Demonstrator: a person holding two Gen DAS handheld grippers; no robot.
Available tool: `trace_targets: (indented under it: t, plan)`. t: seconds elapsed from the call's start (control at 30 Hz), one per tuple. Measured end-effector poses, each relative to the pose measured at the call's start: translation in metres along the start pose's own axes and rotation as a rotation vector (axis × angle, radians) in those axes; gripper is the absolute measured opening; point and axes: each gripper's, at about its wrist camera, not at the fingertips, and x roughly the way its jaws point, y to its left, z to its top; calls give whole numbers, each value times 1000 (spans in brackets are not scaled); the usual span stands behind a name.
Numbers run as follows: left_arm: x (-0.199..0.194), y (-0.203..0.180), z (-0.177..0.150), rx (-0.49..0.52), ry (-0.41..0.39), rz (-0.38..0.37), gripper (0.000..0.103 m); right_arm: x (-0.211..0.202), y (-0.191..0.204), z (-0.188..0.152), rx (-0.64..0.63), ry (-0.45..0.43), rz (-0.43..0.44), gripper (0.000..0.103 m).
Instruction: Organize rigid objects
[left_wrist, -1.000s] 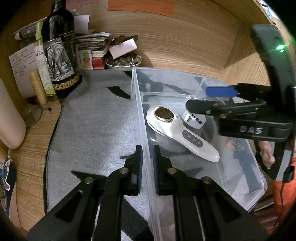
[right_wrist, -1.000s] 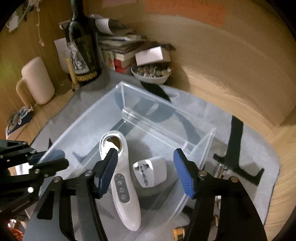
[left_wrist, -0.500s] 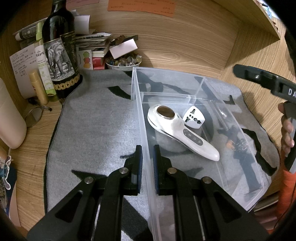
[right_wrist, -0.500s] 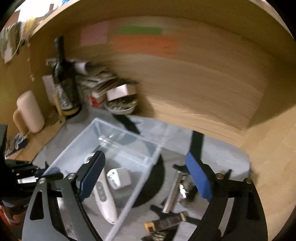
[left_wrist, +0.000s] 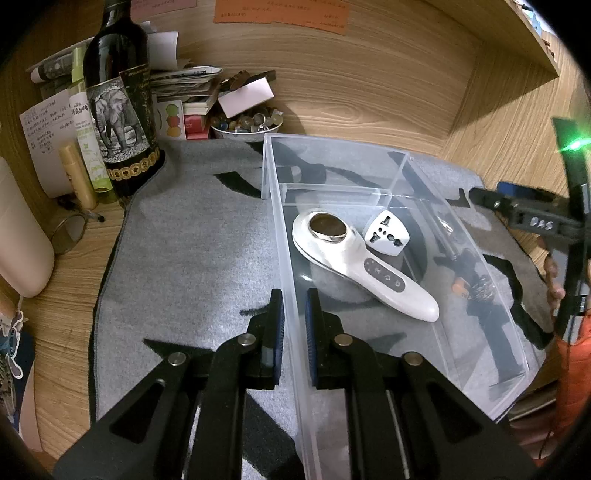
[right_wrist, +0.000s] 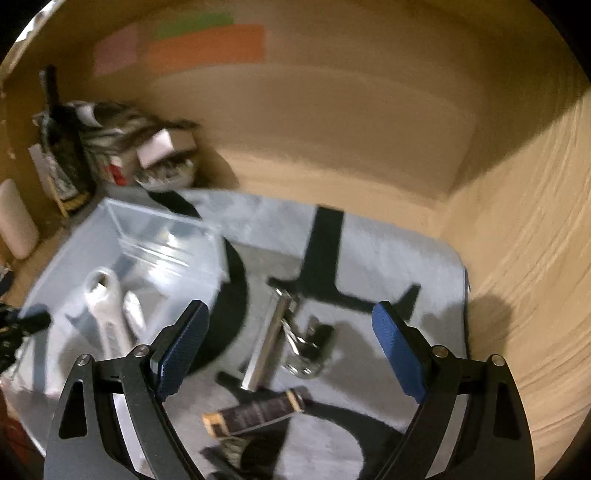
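My left gripper (left_wrist: 294, 314) is shut on the near left wall of a clear plastic bin (left_wrist: 332, 143). Inside the bin lie a white handheld device (left_wrist: 354, 269) and a white plug adapter (left_wrist: 386, 236). My right gripper (right_wrist: 290, 308) hangs open and holds nothing, over the grey mat to the right of the bin (right_wrist: 162, 221). Below it on the mat lie a silver metal bar (right_wrist: 266, 347), a shiny metal clip (right_wrist: 310, 347) and a dark flat stick with a tan end (right_wrist: 255, 410). The right wrist view is blurred.
A dark wine bottle (left_wrist: 118, 103), a bowl of beads (left_wrist: 245, 127), stacked papers and a beige mug (left_wrist: 18, 240) crowd the back left. Wooden walls close the back and right. The grey mat (left_wrist: 192, 240) covers the desk.
My right gripper has swung right, out of the bin and over the mat, with its jaws spread wider. The plug adapter stays in the bin. The left gripper has not moved.
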Motion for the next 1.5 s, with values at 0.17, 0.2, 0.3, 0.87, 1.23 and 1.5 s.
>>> trace_targets:
  t: [0.17, 0.2, 0.3, 0.87, 1.23, 1.5]
  plan:
    - [-1, 0, 0, 1, 0, 1, 11, 26, -21, -13, 42, 61, -35, 89]
    - [-1, 0, 0, 1, -1, 1, 11, 32, -25, -15, 53, 76, -33, 89]
    - [-1, 0, 0, 1, 1, 1, 11, 44, -31, -22, 73, 113, -21, 88]
    - [1, 0, 0, 2, 4, 4, 11, 66, -42, -26, 117, 134, 65, 25]
    - [1, 0, 0, 2, 4, 4, 11, 47, -44, -19, 83, 75, 58, 9]
    - [1, -1, -1, 0, 4, 4, 11, 48, -54, -13, 109, 100, 38, 10]
